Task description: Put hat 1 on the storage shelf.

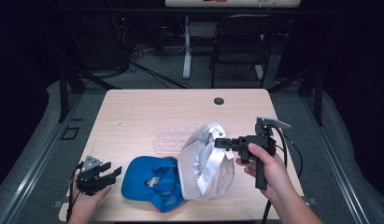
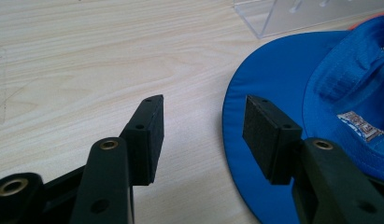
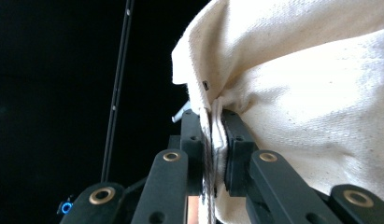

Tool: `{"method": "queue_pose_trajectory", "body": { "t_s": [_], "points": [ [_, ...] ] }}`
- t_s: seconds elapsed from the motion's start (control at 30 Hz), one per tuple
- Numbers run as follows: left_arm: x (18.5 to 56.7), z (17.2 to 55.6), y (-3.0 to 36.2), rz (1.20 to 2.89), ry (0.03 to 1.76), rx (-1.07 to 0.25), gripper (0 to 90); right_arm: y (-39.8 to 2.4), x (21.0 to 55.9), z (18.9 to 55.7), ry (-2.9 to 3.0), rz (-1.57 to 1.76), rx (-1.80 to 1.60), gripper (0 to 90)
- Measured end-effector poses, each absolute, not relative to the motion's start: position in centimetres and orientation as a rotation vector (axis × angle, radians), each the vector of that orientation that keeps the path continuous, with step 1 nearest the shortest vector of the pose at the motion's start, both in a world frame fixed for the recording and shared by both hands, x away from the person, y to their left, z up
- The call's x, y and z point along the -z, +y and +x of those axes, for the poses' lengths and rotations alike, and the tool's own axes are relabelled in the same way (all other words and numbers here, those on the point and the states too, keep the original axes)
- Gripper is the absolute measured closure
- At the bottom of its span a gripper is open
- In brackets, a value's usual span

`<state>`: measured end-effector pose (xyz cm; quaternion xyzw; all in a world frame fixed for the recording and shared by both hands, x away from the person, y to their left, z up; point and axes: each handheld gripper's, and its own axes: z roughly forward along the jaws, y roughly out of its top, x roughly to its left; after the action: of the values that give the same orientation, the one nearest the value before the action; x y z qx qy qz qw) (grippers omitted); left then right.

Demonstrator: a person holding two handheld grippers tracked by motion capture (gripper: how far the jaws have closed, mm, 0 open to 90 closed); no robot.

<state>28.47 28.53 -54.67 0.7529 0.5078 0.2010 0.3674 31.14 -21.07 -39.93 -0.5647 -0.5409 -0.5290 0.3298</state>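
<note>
A cream cap [image 1: 204,161] hangs lifted over the table's near middle, its lower part resting by a blue cap [image 1: 152,182] that lies flat to its left. My right gripper [image 1: 221,143] is shut on the cream cap's rim and points left; in the right gripper view the pads pinch the cream cloth [image 3: 311,116] at the right gripper [image 3: 213,140]. My left gripper [image 1: 114,171] rests open at the near left, just left of the blue cap. In the left gripper view the left gripper [image 2: 203,123] holds nothing, and the blue cap's brim [image 2: 255,154] lies by the right fingertip.
A clear plastic rack [image 1: 173,137] lies on the wooden table [image 1: 143,107] behind the caps. A dark round hole [image 1: 219,101] sits near the far edge. A chair [image 1: 238,42] and a table leg [image 1: 187,51] stand beyond the table.
</note>
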Motion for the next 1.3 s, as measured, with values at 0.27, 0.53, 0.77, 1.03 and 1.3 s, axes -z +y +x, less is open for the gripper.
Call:
{"method": "queue_pose_trajectory", "body": {
  "t_s": [0.27, 0.53, 0.77, 1.03, 1.3],
  "points": [
    [54.8, 28.5, 28.3, 1.936, 1.301, -0.522, 48.4, -21.9, 38.5, 31.7, -1.401, -1.495, 1.434, 81.4],
    [54.8, 28.5, 28.3, 1.934, 1.301, -0.519, 47.7, -21.8, 37.1, 33.2, -1.368, -1.548, 1.468, 81.4],
    [54.9, 28.6, 28.3, 1.929, 1.298, -0.519, 47.4, -21.0, 35.5, 34.7, -1.363, -1.539, 1.499, 81.4],
    [54.9, 28.6, 28.4, 1.935, 1.297, -0.518, 47.2, -18.6, 34.0, 36.6, -1.375, -1.532, 1.504, 81.4],
    [54.8, 28.6, 28.4, 1.936, 1.28, -0.53, 48.7, -16.9, 32.8, 38.5, -1.401, -1.557, 1.493, 81.4]
  ]
}}
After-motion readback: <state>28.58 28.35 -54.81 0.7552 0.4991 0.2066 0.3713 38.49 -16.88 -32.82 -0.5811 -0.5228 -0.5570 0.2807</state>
